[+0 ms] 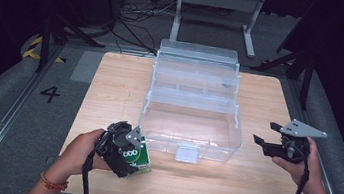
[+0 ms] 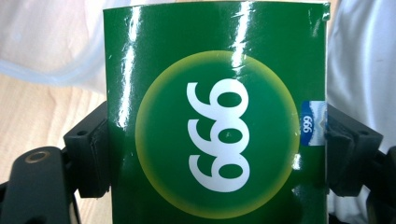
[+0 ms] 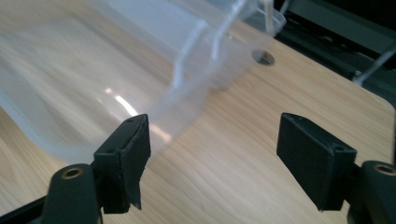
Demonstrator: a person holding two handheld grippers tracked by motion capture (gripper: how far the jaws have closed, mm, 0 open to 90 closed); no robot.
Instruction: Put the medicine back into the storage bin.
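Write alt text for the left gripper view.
A glossy green box printed with a white 999 in a yellow-ringed circle is clamped between the left tongs. Light wooden table and a clear plastic container lie behind.

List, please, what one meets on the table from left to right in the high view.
Left claw shut on the green box printed 999 → clear plastic storage box with open lid → right claw, open and empty, above the wooden table.

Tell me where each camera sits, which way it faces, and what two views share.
High view: above the person's side, looking forward and down on the table; both hands, left gripper and right gripper show.
Left gripper view: along its own jaws, clamped on the green box.
Right gripper view: along open jaws toward the clear plastic box.
Shared: that box also appears from above.
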